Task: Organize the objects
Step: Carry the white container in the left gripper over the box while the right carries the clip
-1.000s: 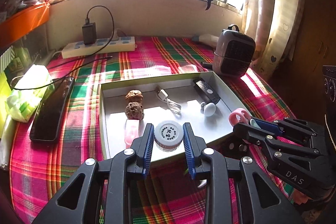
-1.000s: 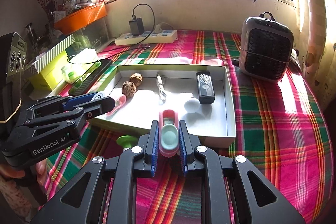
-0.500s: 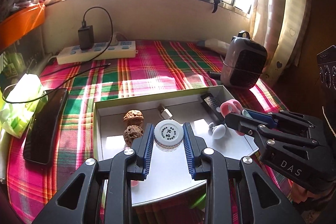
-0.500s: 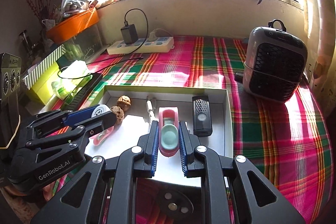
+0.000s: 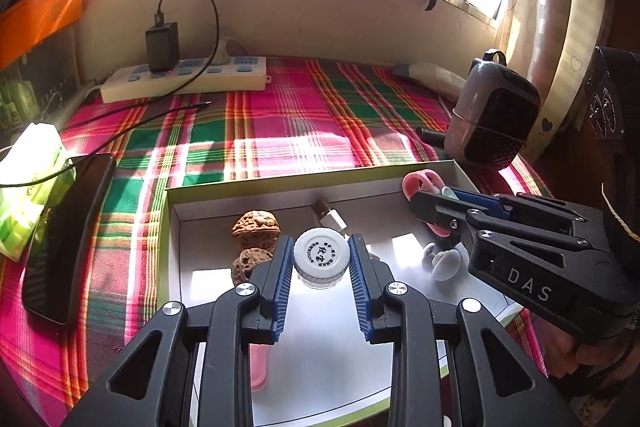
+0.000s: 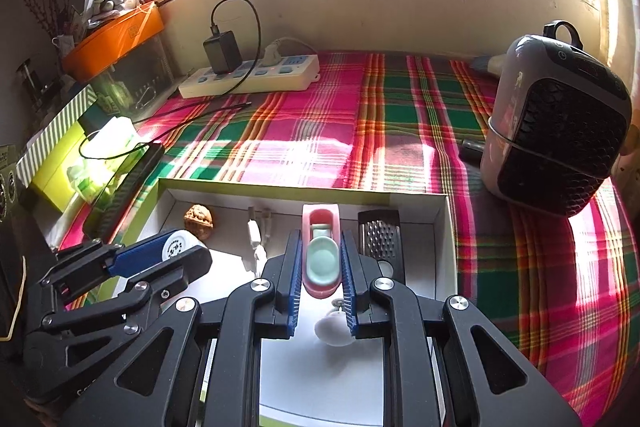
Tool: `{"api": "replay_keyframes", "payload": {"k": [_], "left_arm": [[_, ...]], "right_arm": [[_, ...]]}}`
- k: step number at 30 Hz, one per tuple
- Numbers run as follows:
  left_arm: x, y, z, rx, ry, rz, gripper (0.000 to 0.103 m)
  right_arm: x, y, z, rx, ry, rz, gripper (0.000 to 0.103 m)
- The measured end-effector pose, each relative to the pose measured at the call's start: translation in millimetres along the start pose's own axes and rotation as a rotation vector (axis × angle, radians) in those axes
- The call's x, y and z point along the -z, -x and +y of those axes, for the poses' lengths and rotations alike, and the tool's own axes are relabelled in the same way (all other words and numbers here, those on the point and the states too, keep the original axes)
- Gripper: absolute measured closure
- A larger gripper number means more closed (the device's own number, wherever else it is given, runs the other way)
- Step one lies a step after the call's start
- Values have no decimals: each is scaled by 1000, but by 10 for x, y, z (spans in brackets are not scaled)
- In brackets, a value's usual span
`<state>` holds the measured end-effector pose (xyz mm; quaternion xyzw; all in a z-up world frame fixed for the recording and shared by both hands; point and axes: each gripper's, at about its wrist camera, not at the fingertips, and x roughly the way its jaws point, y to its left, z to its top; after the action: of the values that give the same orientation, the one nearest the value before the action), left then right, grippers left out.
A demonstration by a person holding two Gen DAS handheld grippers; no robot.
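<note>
White-capped jar (image 5: 321,259), centre frame over the tray (image 5: 173,227), clamped by left gripper (image 5: 320,281) at cap sides: prob. light, rigid, slick; right gripper (image 6: 321,277) pinches pink-and-teal case (image 6: 321,255), likewise stiff.

Both wrist cams close, windowward; share tray (image 5: 172,227).

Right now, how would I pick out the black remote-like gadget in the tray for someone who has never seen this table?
Find the shallow white tray with green edges on the plaid tablecloth. Along its far wall, near the right corner, lies the black gadget, just right of the pink item in the right hand-held gripper. It is the only flat black slab there, with a perforated metal grille.
</note>
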<state>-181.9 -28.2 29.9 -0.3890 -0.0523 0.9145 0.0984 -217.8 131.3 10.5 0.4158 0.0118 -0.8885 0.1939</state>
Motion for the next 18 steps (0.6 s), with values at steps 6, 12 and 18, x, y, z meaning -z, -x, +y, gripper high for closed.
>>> {"api": "replay_keyframes", "payload": {"k": [6, 12, 18], "left_arm": [[-18, -113, -19, -8, -2, 19, 77], [-15, -167, -24, -21, -12, 26, 77], [-32, -132, -3, -11, 2, 19, 77]], "right_arm": [[-32, -116, 0, -16, -3, 22, 84], [-47, -202, 23, -16, 16, 43, 84], [-53, -262, 0, -9, 17, 59, 84]]}}
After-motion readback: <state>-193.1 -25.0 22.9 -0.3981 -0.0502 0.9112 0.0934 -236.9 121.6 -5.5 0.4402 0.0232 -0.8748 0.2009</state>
